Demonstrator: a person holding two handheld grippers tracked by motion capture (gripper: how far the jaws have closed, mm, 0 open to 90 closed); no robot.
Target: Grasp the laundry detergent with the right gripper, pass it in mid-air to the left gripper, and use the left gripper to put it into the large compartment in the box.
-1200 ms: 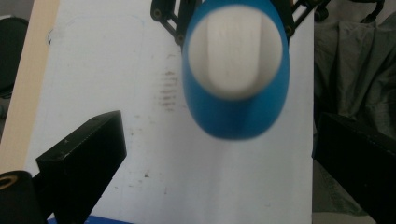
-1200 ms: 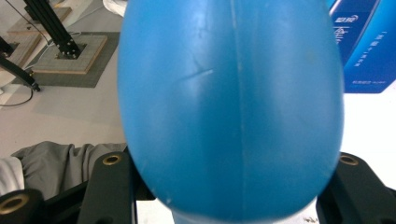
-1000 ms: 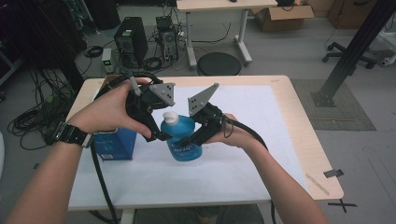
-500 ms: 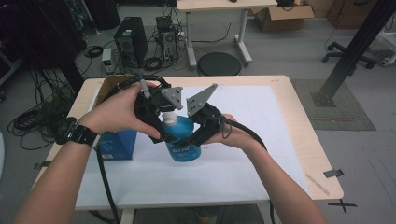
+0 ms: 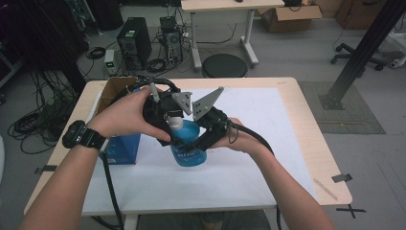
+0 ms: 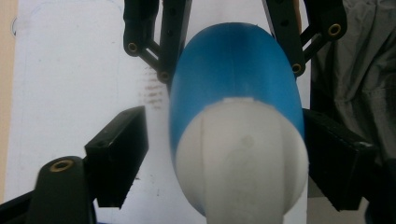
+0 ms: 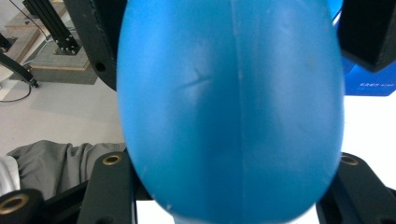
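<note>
A blue bottle (image 5: 188, 146) with a white cap (image 5: 174, 122) stands upright on the white sheet (image 5: 268, 143) that covers the table (image 5: 306, 124), near the middle and a little toward the person's side. The right gripper (image 5: 203, 139) holds the bottle at its body: in the right gripper view the blue body (image 7: 229, 107) sits between the two black jaws and both press on its sides, so this grip is firm. The left gripper (image 5: 167, 125) is at the top of the bottle, around the cap. In the left gripper view the cap (image 6: 240, 158) lies between the jaws; the jaw on the right of that view is at the cap's edge, while a clear gap remains between the jaw on the left of that view and the cap. These jaws have just been closing, and they are now about half closed, not yet pressing the cap from both sides. In the high view the two hands are close together, with the grey plates of the grippers almost meeting above the bottle. A blue box (image 5: 122, 146) stands on the table just beside the left hand (image 5: 127, 115), at the left edge of the sheet.
</note>
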